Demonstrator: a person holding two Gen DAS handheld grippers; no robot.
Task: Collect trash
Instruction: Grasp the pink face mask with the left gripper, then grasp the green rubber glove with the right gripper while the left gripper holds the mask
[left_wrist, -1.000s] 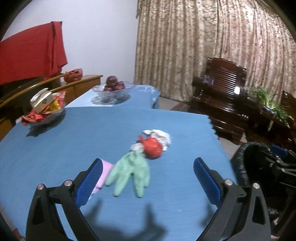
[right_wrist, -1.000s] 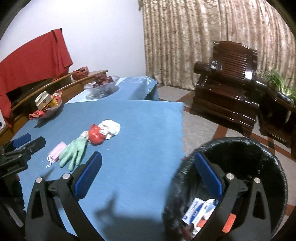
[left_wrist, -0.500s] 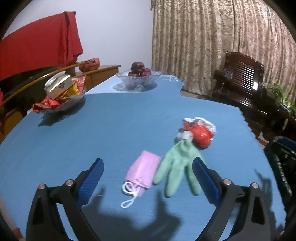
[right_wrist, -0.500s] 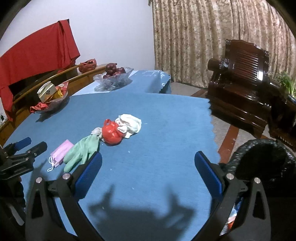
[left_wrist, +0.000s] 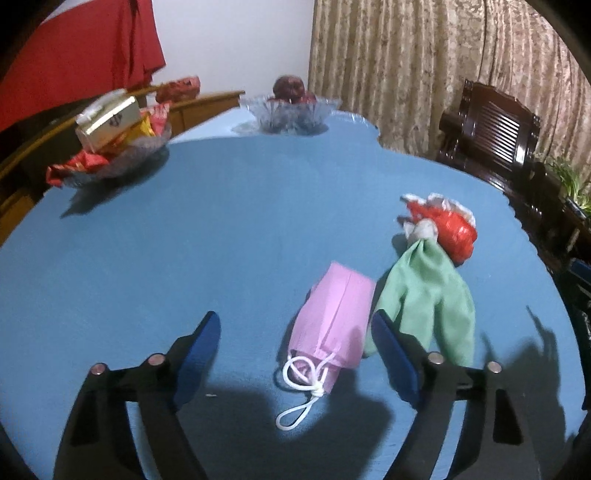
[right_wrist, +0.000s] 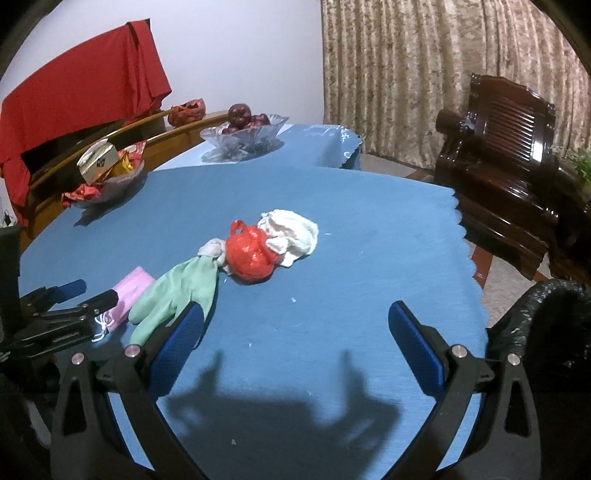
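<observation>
Pink pleated face mask (left_wrist: 334, 317) is lying on the blue tabletop (left_wrist: 221, 229), beside a green glove (left_wrist: 424, 291). The left gripper (left_wrist: 295, 328) jaws are closing around it, untouching. The right gripper (right_wrist: 295, 325) jaws are gaping wide, empty.

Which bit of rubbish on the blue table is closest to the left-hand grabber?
The pink face mask. It lies between the closing fingers of the left grabber, not yet pinched. The green glove, red bag and white wad lie farther off.

Two low wrist views, shared tablecloth (left_wrist: 221, 229)
</observation>
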